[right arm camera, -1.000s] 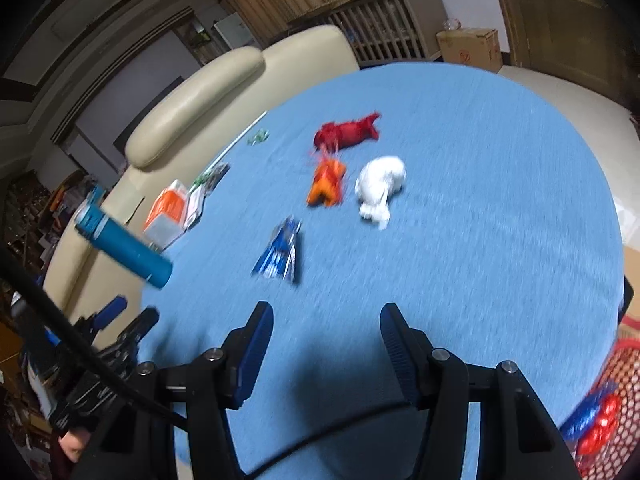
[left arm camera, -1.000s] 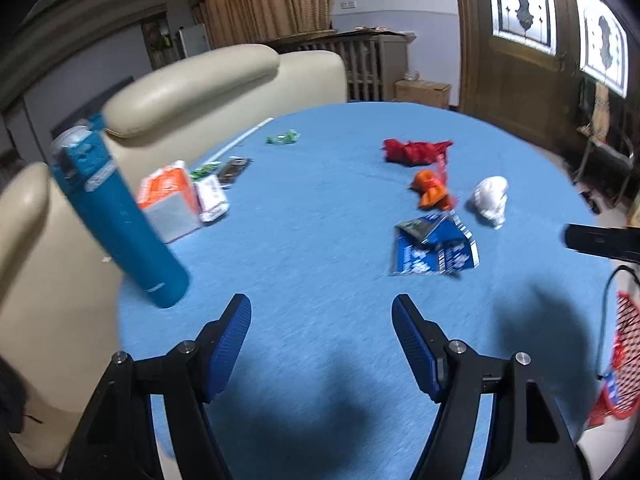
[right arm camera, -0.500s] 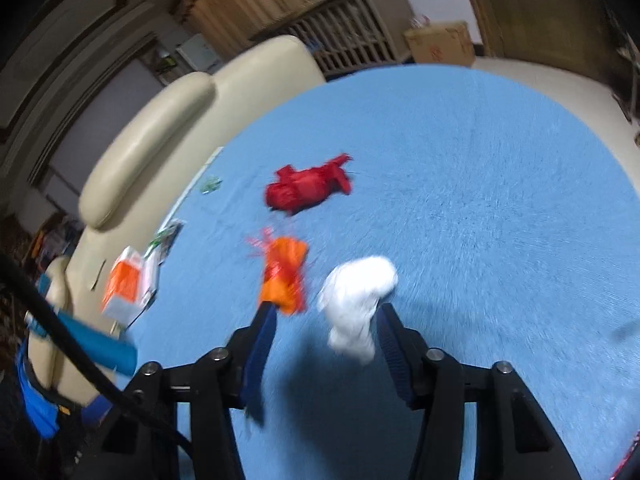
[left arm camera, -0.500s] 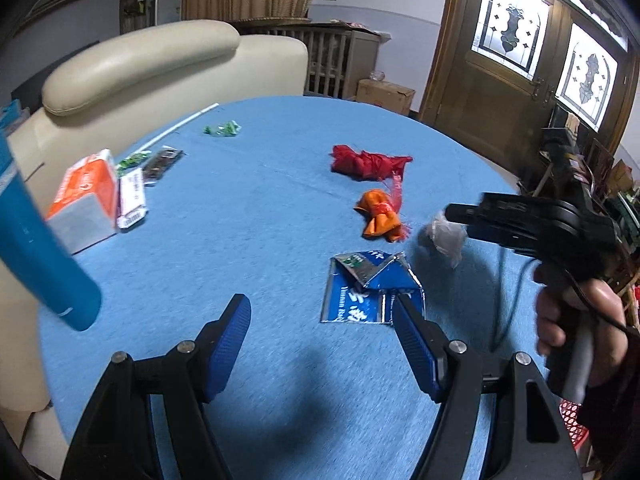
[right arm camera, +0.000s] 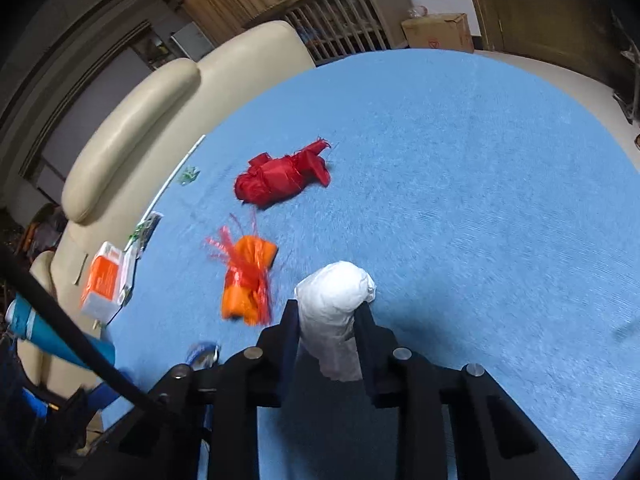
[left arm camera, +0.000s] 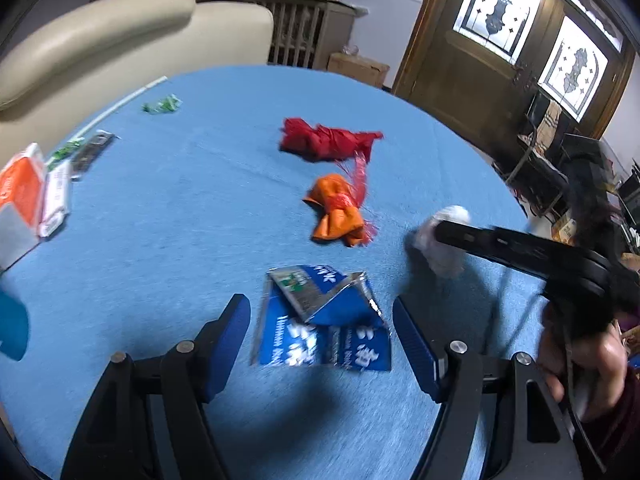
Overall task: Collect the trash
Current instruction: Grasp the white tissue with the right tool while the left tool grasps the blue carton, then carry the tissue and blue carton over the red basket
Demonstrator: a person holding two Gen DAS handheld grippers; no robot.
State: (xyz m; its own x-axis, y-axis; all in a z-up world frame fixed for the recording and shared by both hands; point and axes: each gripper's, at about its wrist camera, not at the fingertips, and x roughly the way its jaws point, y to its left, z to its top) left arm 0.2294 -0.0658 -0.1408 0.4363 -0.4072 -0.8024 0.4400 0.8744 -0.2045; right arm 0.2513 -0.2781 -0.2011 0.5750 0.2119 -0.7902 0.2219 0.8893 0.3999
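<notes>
Cream sofa (left arm camera: 100, 40) (beside blue table (left arm camera: 180, 208))

The torn packet (left arm camera: 320, 320) is lying on the counter (left arm camera: 180, 240), right between the open jaws of the left gripper (left arm camera: 320, 336). Behind it the tied bag (left arm camera: 338, 212) is sitting, and farther back the crumpled bundle (left arm camera: 324, 144). To the right, the wad (right arm camera: 334, 312) is sitting squeezed in the right gripper (right arm camera: 326, 344) (still touching the counter, maybe). The box (left arm camera: 20, 192) is resting far left.

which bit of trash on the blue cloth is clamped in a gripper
The white crumpled wad, pinched by the right gripper. The orange bundle, red bundle and blue wrapper lie free.
</notes>
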